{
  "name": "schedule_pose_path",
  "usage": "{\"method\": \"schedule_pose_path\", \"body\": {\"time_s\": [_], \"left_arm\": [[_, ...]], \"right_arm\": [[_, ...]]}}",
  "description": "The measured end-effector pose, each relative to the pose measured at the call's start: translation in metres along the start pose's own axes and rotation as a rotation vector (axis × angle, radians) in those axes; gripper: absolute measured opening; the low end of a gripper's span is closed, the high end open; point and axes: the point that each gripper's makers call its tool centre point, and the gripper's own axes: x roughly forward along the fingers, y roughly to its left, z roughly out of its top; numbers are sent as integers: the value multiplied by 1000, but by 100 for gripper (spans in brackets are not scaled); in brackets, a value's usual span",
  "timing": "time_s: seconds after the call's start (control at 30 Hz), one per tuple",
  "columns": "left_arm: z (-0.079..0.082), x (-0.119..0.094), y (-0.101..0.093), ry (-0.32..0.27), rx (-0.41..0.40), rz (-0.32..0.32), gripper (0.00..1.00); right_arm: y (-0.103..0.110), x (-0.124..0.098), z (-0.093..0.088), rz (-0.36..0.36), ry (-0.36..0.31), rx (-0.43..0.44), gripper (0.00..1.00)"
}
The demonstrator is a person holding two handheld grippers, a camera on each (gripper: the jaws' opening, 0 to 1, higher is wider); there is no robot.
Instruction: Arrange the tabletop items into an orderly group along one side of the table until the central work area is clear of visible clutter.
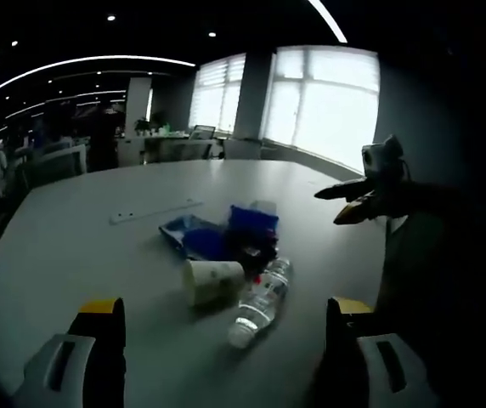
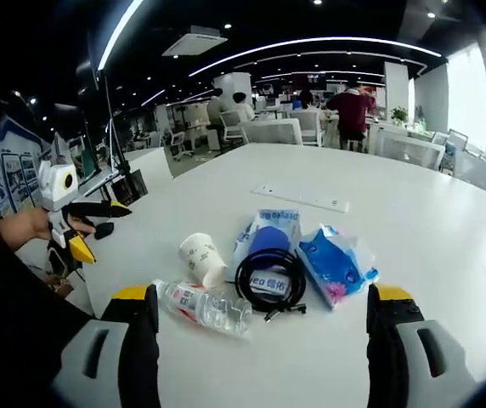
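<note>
Left gripper view looks across the pale tabletop [image 1: 98, 255] at a small heap near its middle: a paper cup [image 1: 211, 280] on its side, a clear water bottle [image 1: 262, 303] lying just beside it, and blue packets [image 1: 226, 231] behind with a dark cable on them. The left gripper [image 1: 226, 340] has its jaws wide apart and empty, the heap ahead between them but well short of contact. The other gripper enters at the right.

Right gripper view shows the same heap: cup [image 2: 203, 258], bottle [image 2: 202, 306], coiled black cable [image 2: 270, 280] on a blue packet [image 2: 266, 238], and a second blue packet [image 2: 335, 263]. The right gripper [image 2: 260, 340] is also spread wide and holds nothing. Nothing looks moved aside yet; the next move likely calls for closing on the bottle, nearest these jaws.
</note>
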Motion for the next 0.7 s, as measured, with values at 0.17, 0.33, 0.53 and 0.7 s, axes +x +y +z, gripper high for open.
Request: {"method": "schedule_pose_path", "body": {"time_s": [0.17, 0.33, 0.53, 0.7], "left_arm": [[-7, 8, -9, 13, 25, -41, 88], [-8, 19, -25, 16, 54, -94, 78], [-15, 35, -37, 39, 98, -146, 65], [-27, 46, -44, 98, 149, -180, 62]], "right_arm": [[-1, -1, -5, -7, 4, 8, 99], [-5, -2, -11, -14, 11, 22, 98], [-6, -4, -16, -23, 18, 31, 97], [-6, -5, -20, -26, 24, 28, 97]]}}
